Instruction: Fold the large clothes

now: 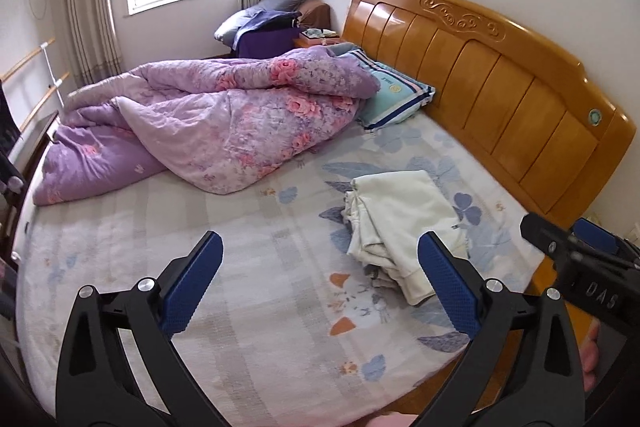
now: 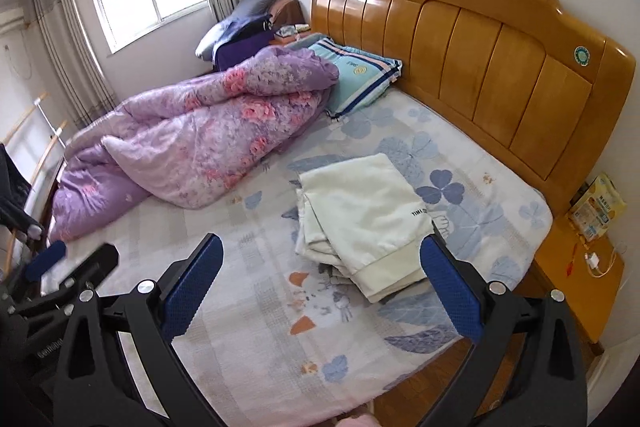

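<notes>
Lying ahead of both grippers on floral bedsheet (image 2: 256, 307): folded cream garment (image 2: 360, 211), long axis running toward headboard (image 2: 460, 67). Left gripper (image 1: 320, 283) hanging with fingers wide apart, empty; right gripper (image 2: 320, 283) likewise, sitting nearer garment.

Bed (image 2: 224, 331) with a leaf-patterned sheet and wooden headboard (image 2: 472, 59). Directly on it: folded cream garment (image 2: 360, 215) near the headboard side, crumpled purple floral quilt (image 2: 192, 143), and teal striped pillow (image 2: 356, 79).
</notes>
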